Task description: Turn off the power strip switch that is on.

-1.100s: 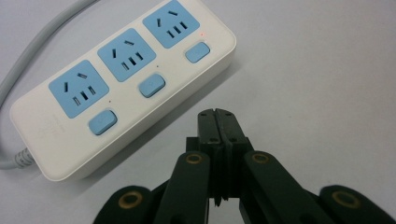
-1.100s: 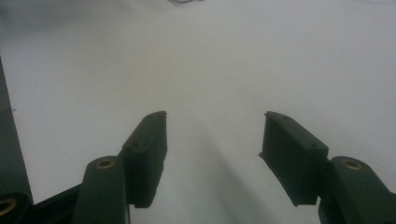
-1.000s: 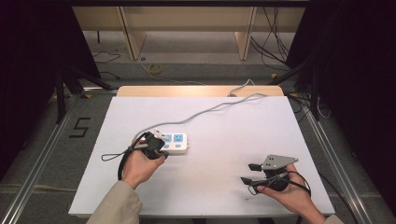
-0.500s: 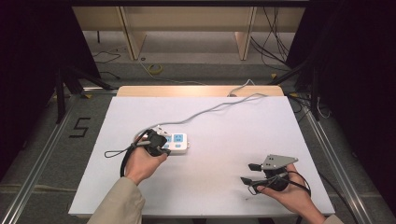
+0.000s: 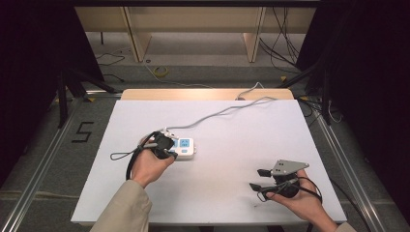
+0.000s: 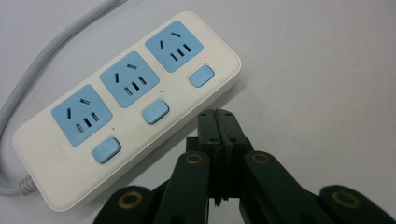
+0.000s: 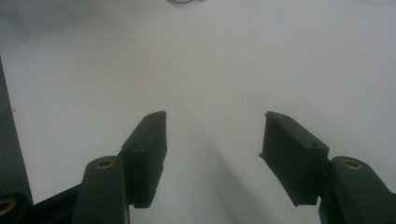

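In the high view, the left gripper (image 5: 167, 151) sat left of centre, jaws pressed together on nothing, tips at the near edge of the white power strip (image 5: 186, 147) lying mid-table. In the left gripper view its tips stood just beside the strip's long side, near the middle switch (image 6: 155, 112). A small red light showed by the end switch (image 6: 201, 75); all sockets were empty. Pressing appeared not yet made. At lower right, the right gripper (image 5: 261, 179) rested idle, jaws apart, well clear.

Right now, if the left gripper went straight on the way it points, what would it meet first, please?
Probably the long side of the white power strip: the left gripper, jaws shut, points at its edge near the middle switch, though depth is unclear.
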Motion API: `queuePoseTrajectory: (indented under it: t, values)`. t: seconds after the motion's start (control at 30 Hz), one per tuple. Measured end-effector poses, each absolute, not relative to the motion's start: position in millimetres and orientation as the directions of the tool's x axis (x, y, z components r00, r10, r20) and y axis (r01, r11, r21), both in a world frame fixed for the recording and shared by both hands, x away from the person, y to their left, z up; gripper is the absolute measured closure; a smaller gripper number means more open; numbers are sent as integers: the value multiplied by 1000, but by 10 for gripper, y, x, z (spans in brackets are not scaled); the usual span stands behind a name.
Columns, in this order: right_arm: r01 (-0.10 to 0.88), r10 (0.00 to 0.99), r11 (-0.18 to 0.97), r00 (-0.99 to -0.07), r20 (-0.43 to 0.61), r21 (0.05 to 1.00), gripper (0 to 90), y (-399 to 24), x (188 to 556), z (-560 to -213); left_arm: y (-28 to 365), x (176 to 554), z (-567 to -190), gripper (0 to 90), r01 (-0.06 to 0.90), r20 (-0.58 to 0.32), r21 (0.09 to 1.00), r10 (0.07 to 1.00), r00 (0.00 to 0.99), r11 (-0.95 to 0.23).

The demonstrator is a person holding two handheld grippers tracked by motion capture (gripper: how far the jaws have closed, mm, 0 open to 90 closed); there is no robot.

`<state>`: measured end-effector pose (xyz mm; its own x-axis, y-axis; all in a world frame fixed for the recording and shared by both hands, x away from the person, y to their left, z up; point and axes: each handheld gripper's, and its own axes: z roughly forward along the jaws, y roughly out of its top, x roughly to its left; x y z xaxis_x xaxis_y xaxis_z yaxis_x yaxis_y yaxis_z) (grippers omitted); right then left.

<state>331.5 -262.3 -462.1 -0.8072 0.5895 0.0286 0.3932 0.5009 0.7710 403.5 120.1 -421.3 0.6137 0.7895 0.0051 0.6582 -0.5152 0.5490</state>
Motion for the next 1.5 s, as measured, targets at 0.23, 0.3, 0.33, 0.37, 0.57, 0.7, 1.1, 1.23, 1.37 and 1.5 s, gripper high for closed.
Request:
queuePoseTrajectory:
  t: [0.23, 0.3, 0.33, 0.37, 0.57, 0.7, 1.1, 1.23, 1.37, 1.5]
  values:
    - [391, 588, 502, -809, 28, 771, 409, -2621, 3316, -4621, 1203, 4068, -4202, 899, 660, 8, 543, 789, 614, -519]
    - [392, 588, 503, -809, 28, 770, 409, -2620, 3316, -4621, 1200, 4075, -4201, 899, 663, 3, 546, 793, 609, -512]
    - [392, 588, 503, -809, 28, 771, 409, -2620, 3316, -4620, 1201, 4080, -4197, 899, 665, 3, 543, 793, 609, -513]
    - [392, 588, 503, -809, 28, 771, 409, -2621, 3317, -4620, 1202, 4085, -4197, 899, 662, 4, 543, 790, 612, -516]
    - [392, 588, 503, -808, 28, 770, 409, -2616, 3315, -4620, 1198, 4102, -4204, 899, 668, 2, 537, 792, 610, -515]
    - [393, 588, 503, -808, 28, 770, 409, -2617, 3317, -4620, 1193, 4105, -4194, 899, 667, 4, 536, 791, 611, -518]
    - [397, 588, 500, -808, 34, 769, 409, -2613, 3315, -4622, 1172, 4141, -4183, 899, 666, 8, 529, 789, 615, -525]
    - [396, 587, 502, -809, 33, 769, 409, -2610, 3315, -4625, 1172, 4155, -4182, 899, 670, 7, 526, 790, 613, -524]
    - [397, 588, 501, -808, 34, 769, 409, -2613, 3314, -4624, 1168, 4167, -4181, 899, 669, 10, 524, 789, 615, -528]
    - [396, 588, 502, -808, 33, 769, 409, -2612, 3314, -4625, 1159, 4176, -4182, 899, 668, 14, 521, 788, 615, -531]
